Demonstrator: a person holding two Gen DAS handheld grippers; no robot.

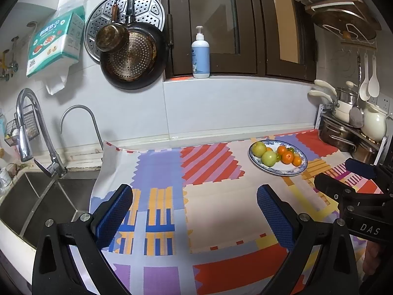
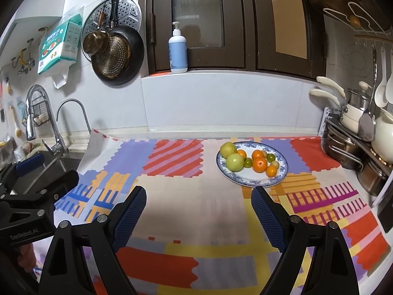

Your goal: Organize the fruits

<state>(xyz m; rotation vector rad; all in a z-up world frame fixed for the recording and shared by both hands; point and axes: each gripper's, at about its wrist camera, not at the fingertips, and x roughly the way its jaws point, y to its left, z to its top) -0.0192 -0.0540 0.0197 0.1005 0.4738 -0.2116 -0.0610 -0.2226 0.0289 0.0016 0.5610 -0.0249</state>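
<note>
A blue-patterned white plate sits on the colourful counter cloth at the back right. It holds two green apples, several oranges and small green fruits. My left gripper is open and empty above the cloth, left of the plate. My right gripper is open and empty just in front of the plate. Each gripper shows at the other view's edge: the right one and the left one.
A steel sink with two taps lies at the left. Pots and a white kettle stand on a rack at the right. A soap bottle stands on the window sill. Pans hang on the wall.
</note>
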